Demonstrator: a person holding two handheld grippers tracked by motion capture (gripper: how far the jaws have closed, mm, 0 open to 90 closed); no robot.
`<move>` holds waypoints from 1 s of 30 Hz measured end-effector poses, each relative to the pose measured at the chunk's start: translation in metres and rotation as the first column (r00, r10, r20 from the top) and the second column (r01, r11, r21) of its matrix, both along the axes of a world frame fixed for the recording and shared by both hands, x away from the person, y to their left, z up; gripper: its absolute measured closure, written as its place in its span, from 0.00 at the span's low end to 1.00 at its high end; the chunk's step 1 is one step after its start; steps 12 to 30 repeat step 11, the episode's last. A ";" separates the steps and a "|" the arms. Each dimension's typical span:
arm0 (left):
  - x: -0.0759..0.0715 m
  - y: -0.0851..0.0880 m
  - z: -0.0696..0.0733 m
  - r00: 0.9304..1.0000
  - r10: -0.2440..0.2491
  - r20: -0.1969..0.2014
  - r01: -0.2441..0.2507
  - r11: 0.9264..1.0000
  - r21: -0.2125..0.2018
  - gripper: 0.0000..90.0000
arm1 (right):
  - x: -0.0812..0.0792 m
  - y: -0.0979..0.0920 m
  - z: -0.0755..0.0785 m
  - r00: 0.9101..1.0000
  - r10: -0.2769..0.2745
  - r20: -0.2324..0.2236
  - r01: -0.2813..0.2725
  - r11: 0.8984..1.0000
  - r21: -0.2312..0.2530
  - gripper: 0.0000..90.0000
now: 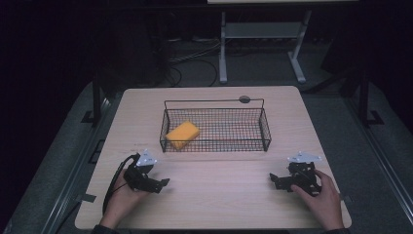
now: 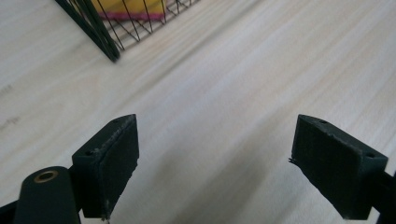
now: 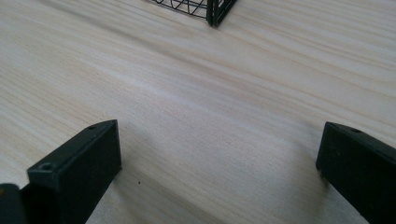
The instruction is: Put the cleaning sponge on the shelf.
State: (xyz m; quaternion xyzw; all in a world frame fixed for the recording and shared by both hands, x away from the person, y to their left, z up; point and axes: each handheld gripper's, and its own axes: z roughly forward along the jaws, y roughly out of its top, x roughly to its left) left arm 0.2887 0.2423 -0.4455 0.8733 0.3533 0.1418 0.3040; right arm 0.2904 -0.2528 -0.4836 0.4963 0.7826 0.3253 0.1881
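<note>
A yellow sponge (image 1: 182,134) was found lying tilted in the left end of a black wire basket (image 1: 265,130), which stood at the middle of the wooden table (image 1: 214,200). The left gripper (image 1: 163,183) was held low at the near left, its jaws spread wide with nothing between them; the right gripper (image 1: 273,180) was held at the near right, likewise wide open and empty. Both were kept well apart from the basket.

Trouble was judged most likely at the basket's near wall — a low, level reach for the sponge would be stopped by the wire, and the light basket could be shoved across the smooth tabletop. The raised handle rail along the far side might also be snagged by a jaw or a trailing cable (image 1: 113,183). A soft sponge could be squeezed out of shape and slip if pinched at a corner.

Beyond the table, a white stand (image 1: 223,53) and loose floor cables (image 1: 195,61) were seen — none in the way.
</note>
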 end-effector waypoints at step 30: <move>-0.006 0.008 -0.011 1.000 0.006 0.008 -0.006 1.000 0.011 0.15 | 0.000 0.000 0.000 1.000 0.000 0.001 0.000 1.000 0.000 0.00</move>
